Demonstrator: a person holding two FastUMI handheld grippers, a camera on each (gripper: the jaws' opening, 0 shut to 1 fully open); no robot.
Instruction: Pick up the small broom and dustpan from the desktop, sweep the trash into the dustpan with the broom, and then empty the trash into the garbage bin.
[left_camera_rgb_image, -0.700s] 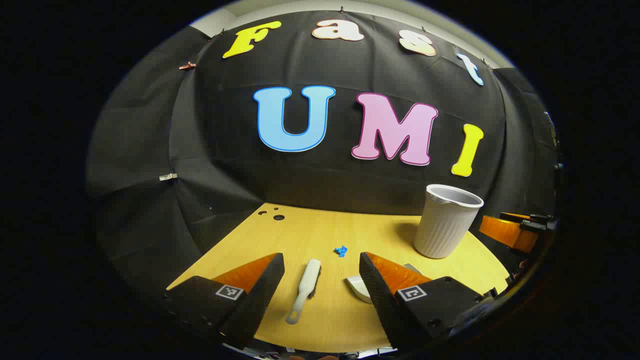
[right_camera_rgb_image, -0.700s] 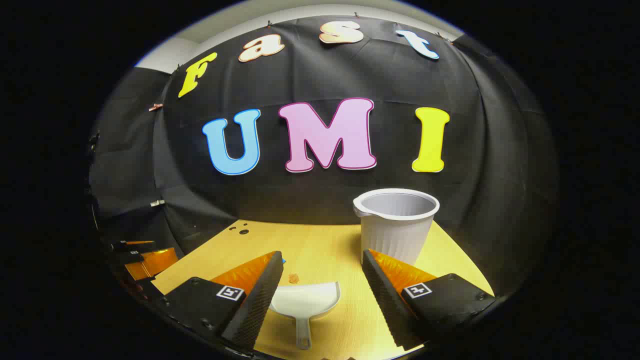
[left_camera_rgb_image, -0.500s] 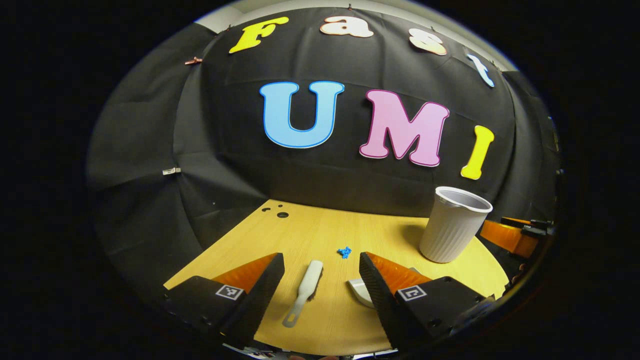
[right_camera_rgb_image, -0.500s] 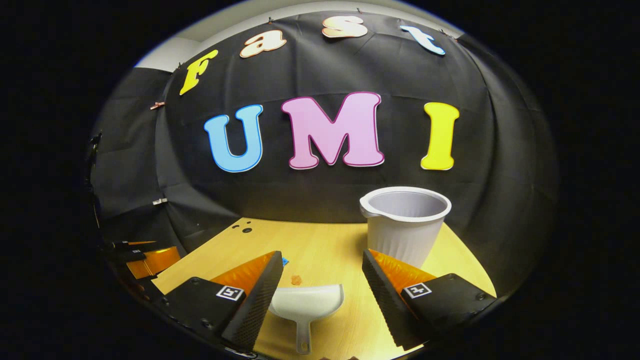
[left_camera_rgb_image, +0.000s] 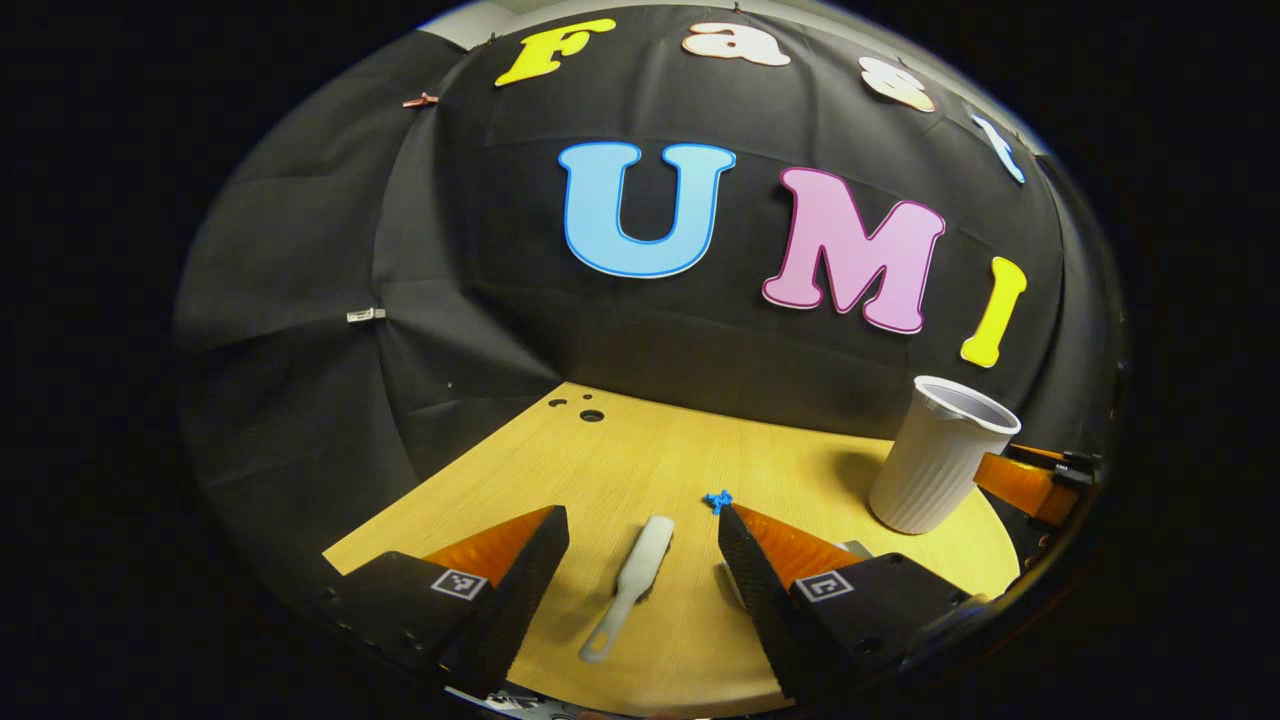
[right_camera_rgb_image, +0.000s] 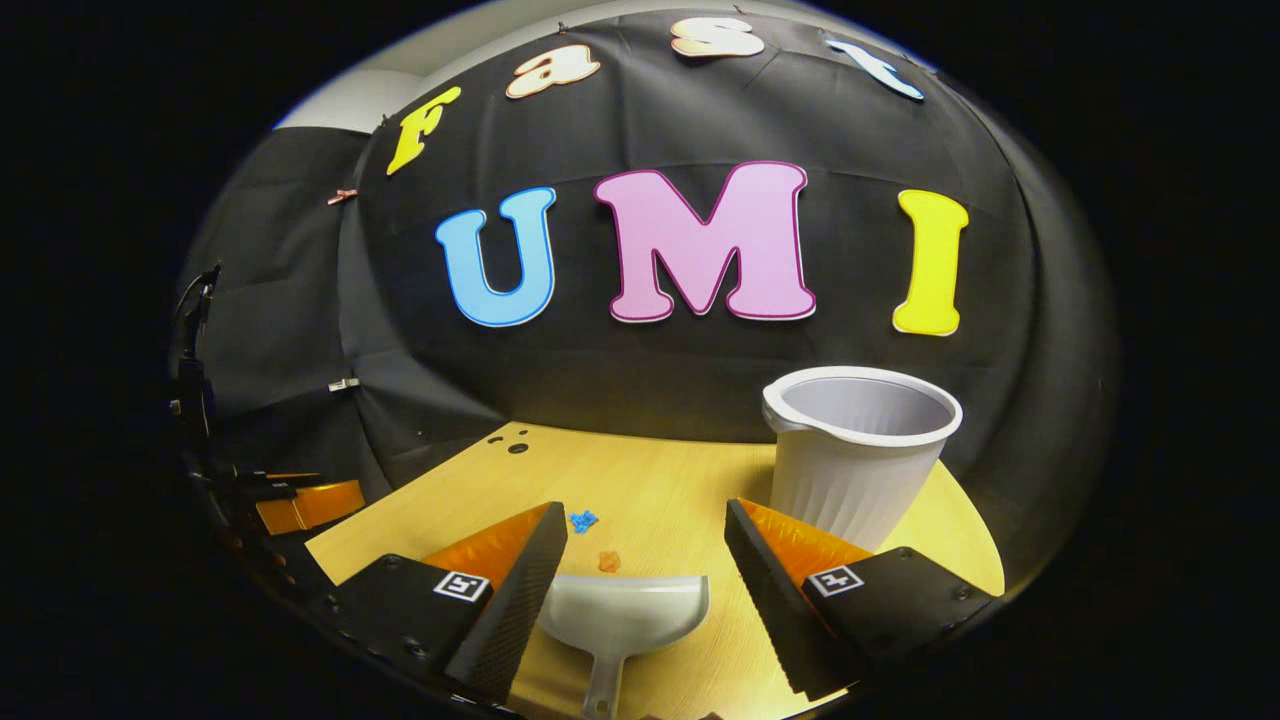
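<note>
A small white broom (left_camera_rgb_image: 632, 585) lies on the wooden desktop (left_camera_rgb_image: 620, 470), between the fingers of my open left gripper (left_camera_rgb_image: 643, 545) and a little ahead of them. A blue scrap of trash (left_camera_rgb_image: 717, 499) sits beyond it, by the right finger. In the right gripper view a white dustpan (right_camera_rgb_image: 622, 625) lies flat, handle toward me, inside my open right gripper (right_camera_rgb_image: 646, 540). Ahead of the pan lie an orange scrap (right_camera_rgb_image: 608, 561) and the blue scrap (right_camera_rgb_image: 582, 520). The white ribbed garbage bin (right_camera_rgb_image: 856, 455) stands just past the right finger.
The bin (left_camera_rgb_image: 940, 455) stands at the desk's right end in the left gripper view, with the other gripper (left_camera_rgb_image: 1030, 480) beyond it. A few holes (left_camera_rgb_image: 590, 413) mark the desk's far left corner. The other gripper (right_camera_rgb_image: 300, 500) shows at the left edge of the right gripper view.
Both grippers have drifted left and slightly forward, so broom, dustpan and bin sit further right in their views. Both stay open; nothing on the desk has moved.
</note>
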